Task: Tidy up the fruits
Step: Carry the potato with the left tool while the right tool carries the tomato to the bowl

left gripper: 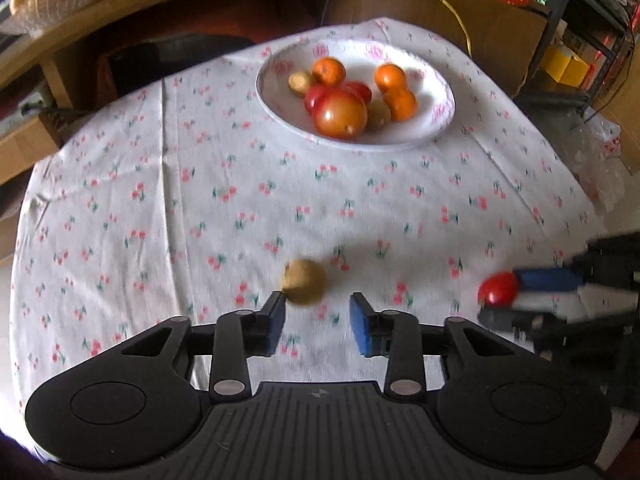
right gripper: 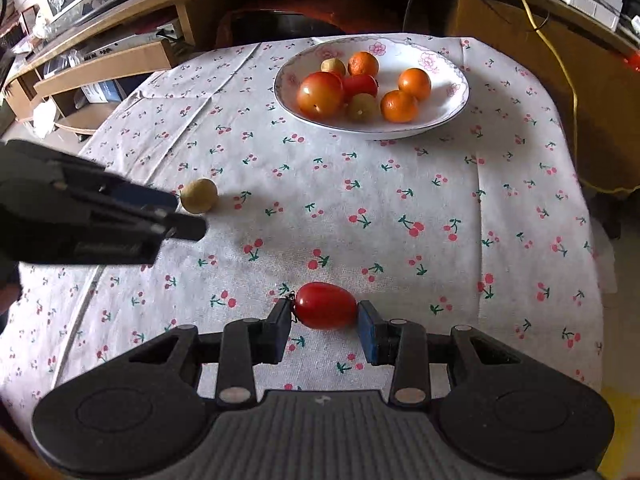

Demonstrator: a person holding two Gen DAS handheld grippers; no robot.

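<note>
Right now seven fruits sit in the white flowered plate [right gripper: 448, 114] at the far side of the cherry-print tablecloth [right gripper: 400, 200]: three small oranges [right gripper: 415, 84], two tan round fruits [right gripper: 363, 107], one large red-orange tomato [right gripper: 320, 94] and one smaller red one [right gripper: 361, 85] tucked behind it. Two more fruits lie loose on the cloth, nearer the person.

One is a red oval tomato [right gripper: 326, 306], lying between the blue pads of the right gripper [right gripper: 325, 322]. Its jaws stand about as wide as the tomato; the right pad looks to be touching it, the left just beside its stem end. Whether it is truly gripped I cannot tell.

The other is a tan round fruit [left gripper: 304, 286], just ahead of the left gripper [left gripper: 318, 320], close to the tip of its left finger. Those jaws stand apart, with nothing between them.
</note>
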